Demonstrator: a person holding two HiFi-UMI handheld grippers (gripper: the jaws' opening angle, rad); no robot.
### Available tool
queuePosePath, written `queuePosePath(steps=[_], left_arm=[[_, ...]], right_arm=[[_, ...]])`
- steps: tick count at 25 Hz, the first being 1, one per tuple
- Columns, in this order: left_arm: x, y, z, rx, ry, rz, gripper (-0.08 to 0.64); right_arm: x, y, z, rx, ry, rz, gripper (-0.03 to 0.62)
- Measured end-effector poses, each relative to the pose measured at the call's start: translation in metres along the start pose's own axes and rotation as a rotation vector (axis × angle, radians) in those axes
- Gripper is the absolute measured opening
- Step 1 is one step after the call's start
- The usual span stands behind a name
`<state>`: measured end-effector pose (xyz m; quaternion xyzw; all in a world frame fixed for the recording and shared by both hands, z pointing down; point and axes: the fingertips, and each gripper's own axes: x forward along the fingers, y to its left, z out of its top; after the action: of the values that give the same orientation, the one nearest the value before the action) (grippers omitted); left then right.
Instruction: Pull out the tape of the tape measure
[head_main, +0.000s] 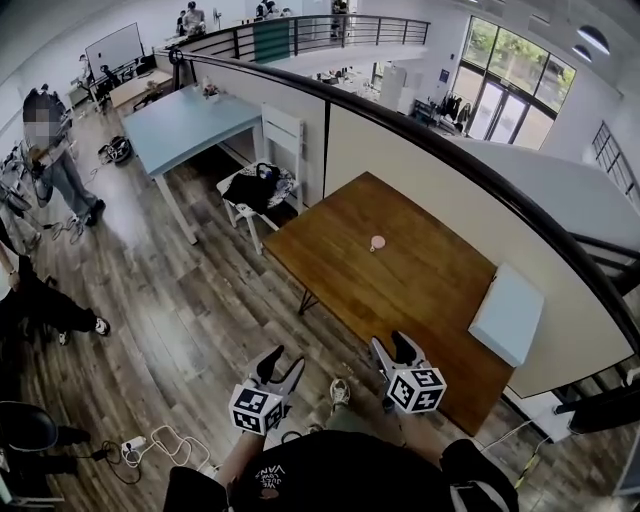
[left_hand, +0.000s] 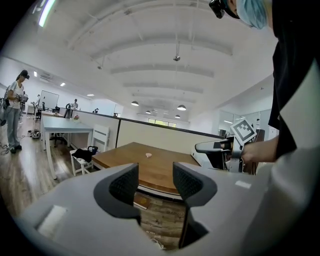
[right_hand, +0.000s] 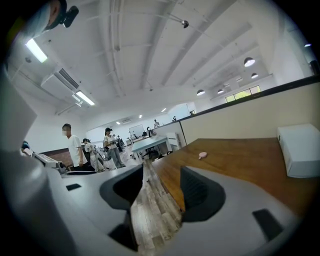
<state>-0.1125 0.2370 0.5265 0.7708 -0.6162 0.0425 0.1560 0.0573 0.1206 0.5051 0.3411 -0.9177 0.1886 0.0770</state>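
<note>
The left gripper (head_main: 280, 360) hangs released, its jaws standing wide apart with nothing between them; only floor planks and the near edge of the wooden table (head_main: 430, 300) show through the gap in the left gripper view (left_hand: 155, 176). The right gripper (head_main: 392, 345) is released as well and holds nothing. In its own view (right_hand: 160, 184) the table's edge runs up through the gap, with floor on the left jaw's side and tabletop on the right jaw's side.

The tape measure (head_main: 377, 243), a small pink round thing, lies alone on the tabletop ahead of both grippers and well apart from them, touched by neither. From the left gripper it sits straight ahead, just above the gap between the jaws (left_hand: 148, 155); from the right gripper it lies ahead, above the right jaw (right_hand: 202, 155).

A white box (head_main: 508, 313) rests on the table, off to the right of the right gripper (right_hand: 302, 150). Beyond the table, ahead and to the left of the left gripper, stand a white chair (head_main: 270, 150) and a pale blue table (head_main: 190, 125)
</note>
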Motion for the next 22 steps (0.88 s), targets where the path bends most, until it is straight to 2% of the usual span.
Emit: queuePosePath(steps=[8, 16, 22], left_arm=[[0.069, 0.034, 0.023, 0.035, 0.018, 0.012, 0.201], [0.158, 0.045, 0.052, 0.059, 0.024, -0.011, 0.201], [0.205, 0.048, 0.06, 0.064, 0.04, -0.005, 0.201]], right_arm=[[0.059, -0.056, 0.024, -0.005, 0.004, -0.02, 0.202], [0.109, -0.123, 0.046, 0.005, 0.015, -0.037, 0.202], [0.133, -0.157, 0.056, 0.001, 0.039, -0.02, 0.202]])
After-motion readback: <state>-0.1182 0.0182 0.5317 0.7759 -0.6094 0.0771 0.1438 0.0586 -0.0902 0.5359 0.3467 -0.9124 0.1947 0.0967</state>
